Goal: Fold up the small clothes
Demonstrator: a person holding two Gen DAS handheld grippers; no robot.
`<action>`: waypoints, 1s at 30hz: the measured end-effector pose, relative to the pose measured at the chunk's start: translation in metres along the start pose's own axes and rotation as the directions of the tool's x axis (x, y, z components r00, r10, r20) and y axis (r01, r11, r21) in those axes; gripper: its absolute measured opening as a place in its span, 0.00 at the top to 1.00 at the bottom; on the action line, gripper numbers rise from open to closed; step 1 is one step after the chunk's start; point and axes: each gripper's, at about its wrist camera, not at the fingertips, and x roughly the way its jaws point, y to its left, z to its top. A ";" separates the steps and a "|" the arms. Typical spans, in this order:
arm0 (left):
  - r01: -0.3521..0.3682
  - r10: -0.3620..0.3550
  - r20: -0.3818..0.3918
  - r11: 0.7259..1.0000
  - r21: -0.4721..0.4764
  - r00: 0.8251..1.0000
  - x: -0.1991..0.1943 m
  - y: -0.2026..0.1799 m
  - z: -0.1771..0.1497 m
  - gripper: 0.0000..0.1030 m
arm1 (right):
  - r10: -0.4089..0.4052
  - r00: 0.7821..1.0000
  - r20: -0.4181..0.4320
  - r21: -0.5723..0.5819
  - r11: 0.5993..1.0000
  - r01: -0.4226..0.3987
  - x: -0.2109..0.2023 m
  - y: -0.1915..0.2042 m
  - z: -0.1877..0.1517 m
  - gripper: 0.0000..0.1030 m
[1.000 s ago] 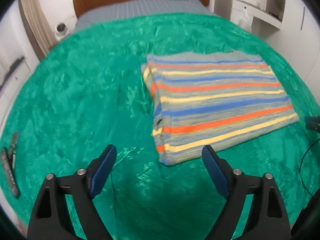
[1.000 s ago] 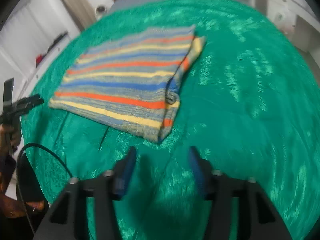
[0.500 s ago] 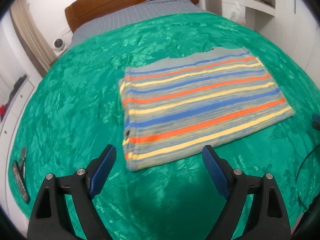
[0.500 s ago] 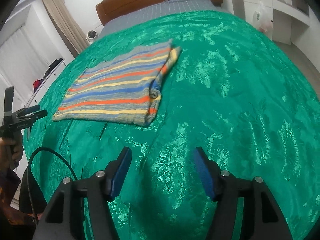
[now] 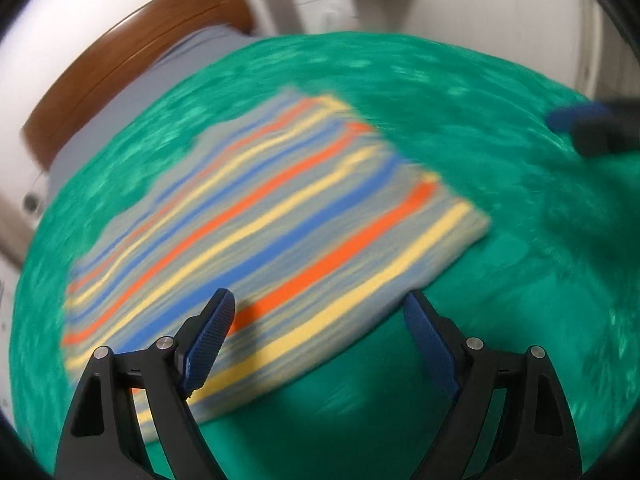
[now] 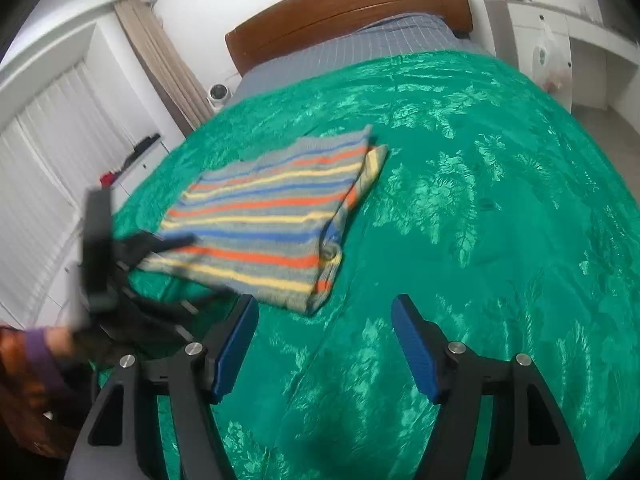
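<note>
Right wrist view showed the most: green bedspread (image 6: 500, 200) over the whole bed, wooden headboard (image 6: 348, 4) at the far end, and the striped garment (image 6: 272, 216) already folded into a flat rectangle, lying left of centre on the spread, well apart from the headboard. Left wrist view was badly blurred, w/ the same striped garment (image 5: 256, 232) filling the middle. Left gripper (image 5: 320, 336) was spread wide w/ nothing held, its jaws straddling the garment's near edge but not pressing it. Right gripper (image 6: 324, 344) was also released, jaws having just been opening, only bedspread between them, garment's near corner just beyond the left finger. Judged step: reaching in for the next fold. To do it well, I'd pinch all layers at the 2 near corners, lift together, keep stripes aligned, lay over w/o dragging the slick spread. Only the right view showed the left gripper from outside (image 6: 120, 256), at the garment's left edge, plus a purple sleeve (image 6: 40, 354) and curtain (image 6: 168, 64); only the left view showed the right tool's blue tip (image 5: 580, 118).
</note>
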 end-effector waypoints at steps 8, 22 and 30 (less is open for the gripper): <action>-0.058 0.057 0.046 0.998 0.030 0.997 0.019 -0.046 0.027 0.92 | 0.148 0.988 -0.053 0.203 0.970 -0.134 0.069 -0.058 0.062 0.30; 0.101 -0.045 0.169 0.935 -0.341 0.985 -0.039 0.051 0.000 0.96 | 0.106 0.993 -0.060 0.184 0.978 -0.093 0.159 0.015 0.153 0.92; 0.071 0.048 0.170 0.774 -0.630 0.984 -0.087 0.168 -0.080 0.96 | 0.192 0.976 -0.106 -0.028 0.980 -0.196 0.208 0.176 0.186 0.92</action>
